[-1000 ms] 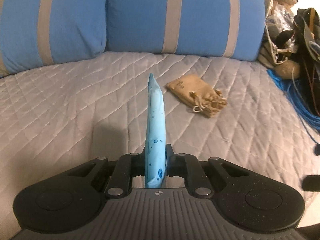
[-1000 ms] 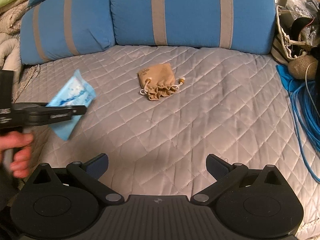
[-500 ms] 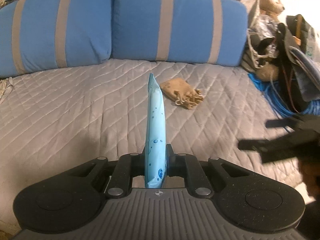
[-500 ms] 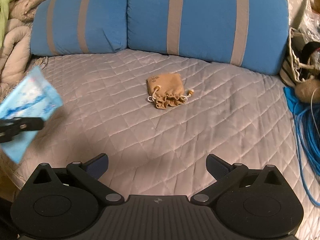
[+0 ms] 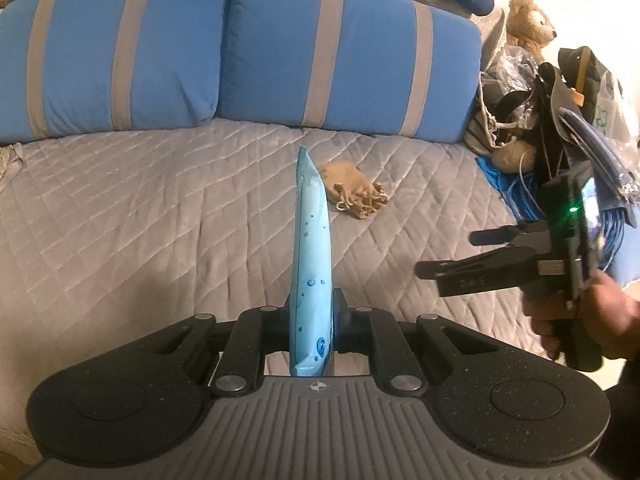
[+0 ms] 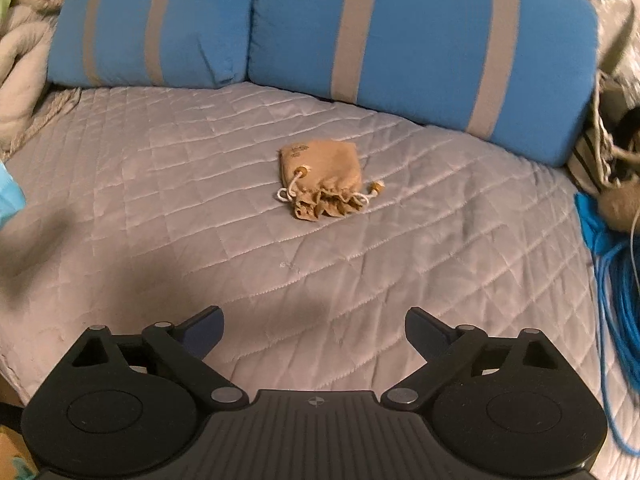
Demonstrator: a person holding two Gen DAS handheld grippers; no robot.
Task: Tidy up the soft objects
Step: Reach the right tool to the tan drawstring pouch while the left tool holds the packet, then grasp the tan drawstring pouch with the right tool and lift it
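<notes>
Blue packet (image 5: 312, 248) first, at the left: the left gripper (image 5: 314, 312) pinches its lower end between both pads, so the pack stands edge-on above the grey quilt (image 5: 140, 208), clear of the fabric. That grip looks sound and needs no change; holding it level and out of the way is the best help it can give the other hand.

Further right, the tan drawstring pouch (image 6: 322, 184) lies flat in the middle of the quilt, its gathered mouth and cord ends toward the camera, well apart from the striped blue cushions (image 6: 400, 40) behind it. This pouch is likely the next thing to be collected.

Rightmost, the right gripper (image 6: 314, 330) points down at the quilt with its jaws spread wide; they have just been closing a little, with nothing between them. To take the pouch well, it should come down over the plump body, not the cords, straddle it fully, then close. The loose cords may snag or slip, though how full the pouch is cannot be judged from here.
</notes>
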